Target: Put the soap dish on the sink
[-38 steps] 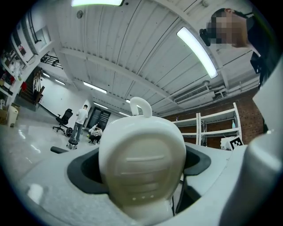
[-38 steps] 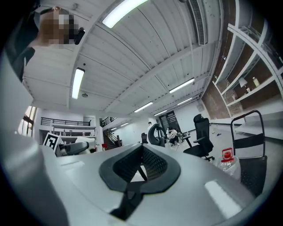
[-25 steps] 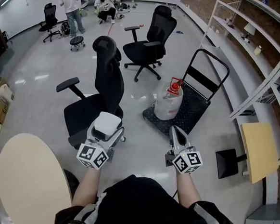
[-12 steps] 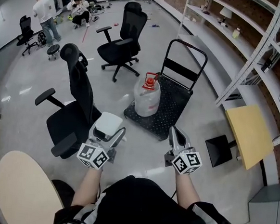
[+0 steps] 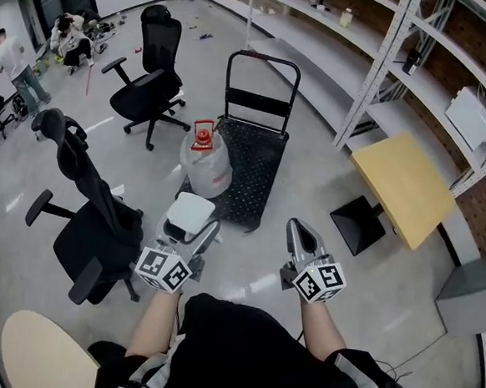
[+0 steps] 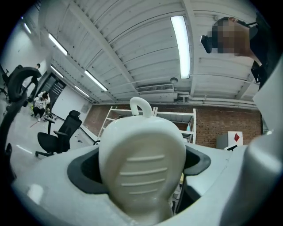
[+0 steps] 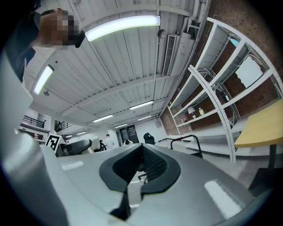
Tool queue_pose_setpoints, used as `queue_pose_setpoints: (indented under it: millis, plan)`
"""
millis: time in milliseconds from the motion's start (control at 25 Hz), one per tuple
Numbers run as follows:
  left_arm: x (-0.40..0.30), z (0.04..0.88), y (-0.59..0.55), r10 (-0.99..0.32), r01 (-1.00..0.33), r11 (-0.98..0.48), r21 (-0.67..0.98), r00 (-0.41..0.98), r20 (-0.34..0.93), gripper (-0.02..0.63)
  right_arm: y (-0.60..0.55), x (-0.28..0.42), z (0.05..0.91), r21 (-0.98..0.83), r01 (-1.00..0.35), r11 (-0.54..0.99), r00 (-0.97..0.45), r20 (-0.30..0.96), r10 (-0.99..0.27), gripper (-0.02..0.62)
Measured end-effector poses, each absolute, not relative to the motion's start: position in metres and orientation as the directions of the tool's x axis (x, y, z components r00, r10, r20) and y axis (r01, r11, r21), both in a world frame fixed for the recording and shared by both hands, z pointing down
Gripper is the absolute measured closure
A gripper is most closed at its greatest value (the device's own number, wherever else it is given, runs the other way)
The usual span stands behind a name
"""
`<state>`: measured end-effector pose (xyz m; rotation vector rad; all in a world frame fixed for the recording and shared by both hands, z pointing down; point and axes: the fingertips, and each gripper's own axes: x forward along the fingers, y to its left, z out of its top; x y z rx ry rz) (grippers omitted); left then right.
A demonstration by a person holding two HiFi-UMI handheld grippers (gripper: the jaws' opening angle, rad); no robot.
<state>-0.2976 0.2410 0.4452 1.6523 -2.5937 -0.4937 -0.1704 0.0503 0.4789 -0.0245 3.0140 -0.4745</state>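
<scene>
The soap dish [image 5: 190, 211] held above the floor [image 5: 314, 168]
The left gripper [image 5: 191, 231] clamps it (white, ribbed); the right gripper [image 5: 300, 234] has its jaws pressed together, empty.

Illumination is bright, even and white, supplied by ceiling strip lights [image 6: 180, 46]. The nearest tube burns out to featureless white in both gripper views.

Head view: sharp throughout. The polished floor [image 5: 312, 165] carries pale reflected patches. The shadow beneath the office chair [image 5: 98, 228] is faint and soft-edged. Wide-angle distortion bows the shelving uprights [image 5: 375, 70] toward the frame edge.

Gripper views: circular picture with black corners and heavy curvature. The soap dish [image 6: 141, 163], close to the lens, is soft, while the background is acceptably sharp.
</scene>
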Motion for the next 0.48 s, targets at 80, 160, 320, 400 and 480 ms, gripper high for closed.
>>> queue_pose_setpoints:
  millis: [80,160,320,400,480]
  plan:
    - [-0.295,0.446,0.222,-0.909,-0.896,0.345,0.278,-0.393,-0.141,0.132,0.037,-0.160,0.480,-0.307,-0.045,0.951,-0.994,-0.084,-0.075,0.589]
    - [-0.292,0.447,0.204,-0.928,-0.912,0.302,0.277,-0.348,-0.133,0.132,0.022,-0.150,0.480,-0.316,-0.099,0.944,-0.988,-0.081,-0.130,0.589]
    - [-0.289,0.446,0.173,-0.959,-0.944,0.212,0.254,-0.251,-0.131,0.132,0.002,-0.135,0.481,-0.318,-0.187,0.930,-0.972,-0.077,-0.222,0.589]
    - [-0.290,0.442,0.156,-0.970,-0.954,0.171,0.244,-0.207,-0.128,0.132,-0.004,-0.130,0.478,-0.311,-0.223,0.924,-0.962,-0.083,-0.260,0.589]
    - [-0.289,0.440,0.139,-0.979,-0.960,0.129,0.247,-0.163,-0.123,0.132,-0.010,-0.121,0.473,-0.304,-0.263,0.915,-0.950,-0.086,-0.302,0.589]
